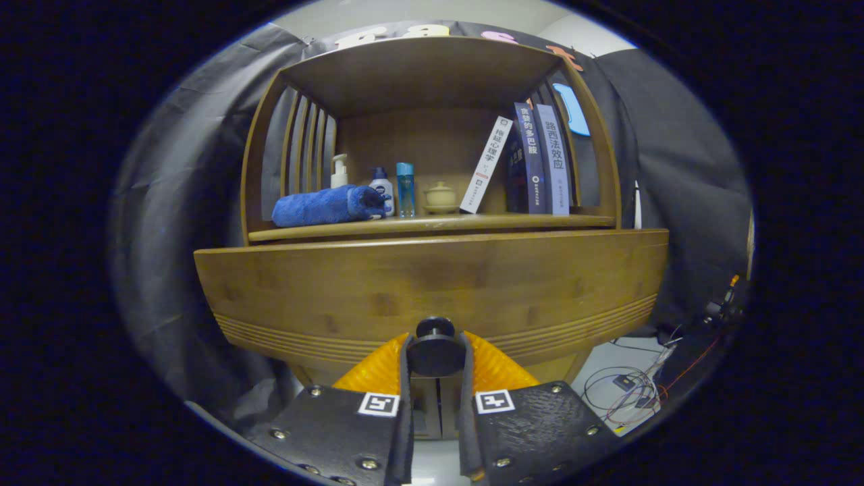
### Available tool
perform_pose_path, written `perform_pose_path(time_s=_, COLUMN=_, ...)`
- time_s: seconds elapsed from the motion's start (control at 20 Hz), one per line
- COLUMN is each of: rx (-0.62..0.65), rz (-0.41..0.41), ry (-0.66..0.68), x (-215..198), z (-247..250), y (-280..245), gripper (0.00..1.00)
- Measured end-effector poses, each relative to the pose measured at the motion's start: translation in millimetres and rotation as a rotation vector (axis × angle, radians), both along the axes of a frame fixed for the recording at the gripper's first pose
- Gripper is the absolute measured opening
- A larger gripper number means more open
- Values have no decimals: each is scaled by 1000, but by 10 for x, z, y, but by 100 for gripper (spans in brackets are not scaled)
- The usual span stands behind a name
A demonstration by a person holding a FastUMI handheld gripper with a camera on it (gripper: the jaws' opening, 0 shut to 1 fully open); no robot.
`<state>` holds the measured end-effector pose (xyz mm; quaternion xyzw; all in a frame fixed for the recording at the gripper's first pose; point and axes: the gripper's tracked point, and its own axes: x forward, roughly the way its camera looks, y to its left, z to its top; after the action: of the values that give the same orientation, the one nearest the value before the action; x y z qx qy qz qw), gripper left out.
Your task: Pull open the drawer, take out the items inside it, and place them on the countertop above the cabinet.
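Note:
A wooden cabinet drawer front [432,283] fills the space just ahead of me, curved and closed against the cabinet. Its round dark knob [435,351] sits between my two fingers, and my gripper [435,354] is shut on it, one finger pressing each side. Above the drawer runs the countertop [580,221] of the cabinet, with an open shelf hutch over it. The drawer's inside is hidden.
On the countertop stand a rolled blue towel [327,205], a pump bottle [339,171], a white bottle [382,186], a blue bottle [405,189], a small lidded pot [440,197] and several books [533,158]. Cables [631,395] lie on the floor to the right.

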<state>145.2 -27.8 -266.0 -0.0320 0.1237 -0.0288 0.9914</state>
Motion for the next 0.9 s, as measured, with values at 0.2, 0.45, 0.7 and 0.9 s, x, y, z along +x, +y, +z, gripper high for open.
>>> perform_pose_path(time_s=0.2, rx=-19, rz=-6, ry=16, x=-365, z=2, y=29, gripper=27)
perform_pose_path(time_s=0.45, rx=-14, rz=28, ry=54, x=-827, z=-39, y=78, gripper=27)
perform_pose_path(time_s=0.7, rx=-26, rz=89, ry=83, x=-1268, z=-112, y=121, gripper=27)
perform_pose_path(time_s=0.9, rx=-7, rz=137, ry=120, x=-1438, z=-176, y=146, gripper=27)
